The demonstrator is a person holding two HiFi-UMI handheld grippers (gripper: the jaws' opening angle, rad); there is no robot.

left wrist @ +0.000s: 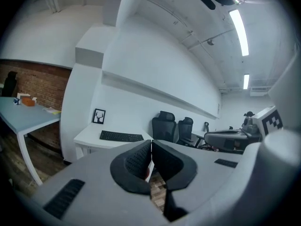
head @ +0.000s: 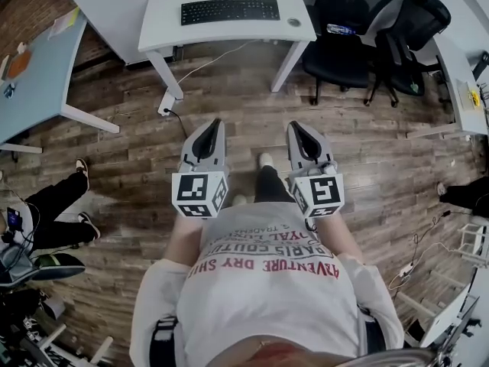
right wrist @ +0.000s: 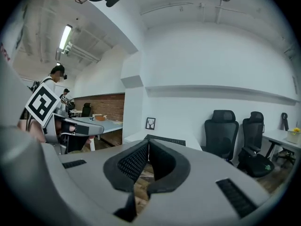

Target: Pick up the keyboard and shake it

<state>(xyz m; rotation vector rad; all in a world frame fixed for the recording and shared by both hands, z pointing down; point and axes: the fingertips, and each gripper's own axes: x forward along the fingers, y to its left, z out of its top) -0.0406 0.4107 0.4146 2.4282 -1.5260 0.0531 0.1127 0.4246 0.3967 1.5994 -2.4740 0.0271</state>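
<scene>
Hovering side by side above the wood-plank floor (head: 130, 128), the left gripper (head: 215, 124) and right gripper (head: 296, 126) have their ribbed black pads pressed together with nothing between them. At 12 o'clock, well apart from them, the flat, black, rectangular keyboard (head: 230, 10) lies on the smooth white desk (head: 164, 23).

White desk (head: 162, 23): black keyboard (head: 230, 11) lying flat, centre.

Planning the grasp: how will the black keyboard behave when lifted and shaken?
The keyboard looks long, thin and flat: probably stiff and fairly light, but apt to tilt if held at one end. On the smooth desk it may slide when nudged.
</scene>
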